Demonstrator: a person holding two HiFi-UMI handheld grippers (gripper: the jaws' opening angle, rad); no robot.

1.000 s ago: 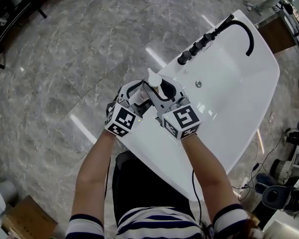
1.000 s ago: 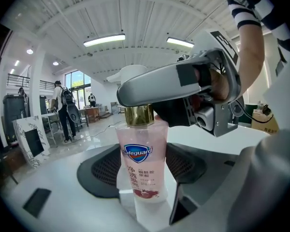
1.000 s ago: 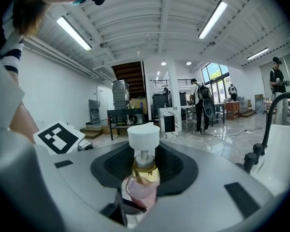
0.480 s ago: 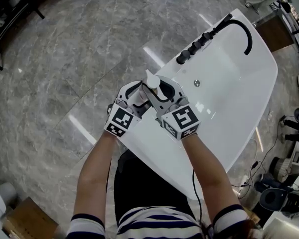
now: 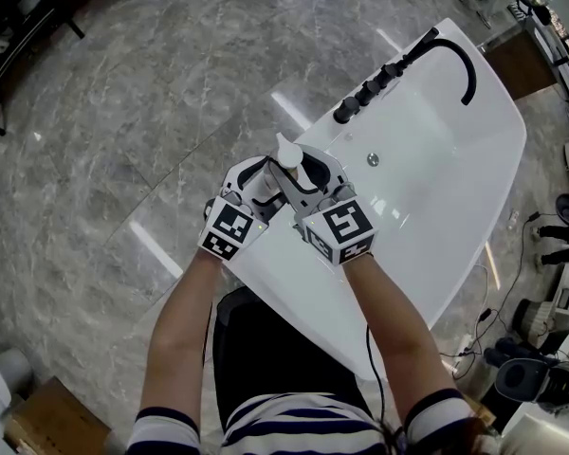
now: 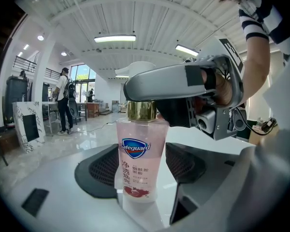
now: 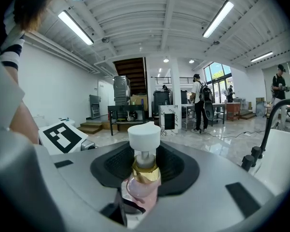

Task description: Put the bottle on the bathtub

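Observation:
A clear pink soap bottle (image 6: 137,161) with a gold collar and a white pump (image 5: 285,150) stands upright between both grippers, over the near left rim of the white bathtub (image 5: 455,169). My left gripper (image 5: 266,173) is shut on its body, with a pad on either side of the label. The right gripper (image 5: 305,172) grips higher up, at the neck under the pump (image 7: 144,137); its grey finger (image 6: 183,79) crosses the bottle's top in the left gripper view. A glossy white surface lies right under the bottle's base; whether they touch I cannot tell.
A black curved faucet (image 5: 461,57) and a row of black knobs (image 5: 364,95) sit at the tub's far end, with a drain fitting (image 5: 373,159) on the inner wall. Grey marble floor (image 5: 123,112) lies to the left. Equipment and cables (image 5: 541,349) crowd the right, and a cardboard box (image 5: 52,420) lies at bottom left.
Almost nothing: both grippers keep their hold on the bottle, and the whole picture has drifted slightly left.

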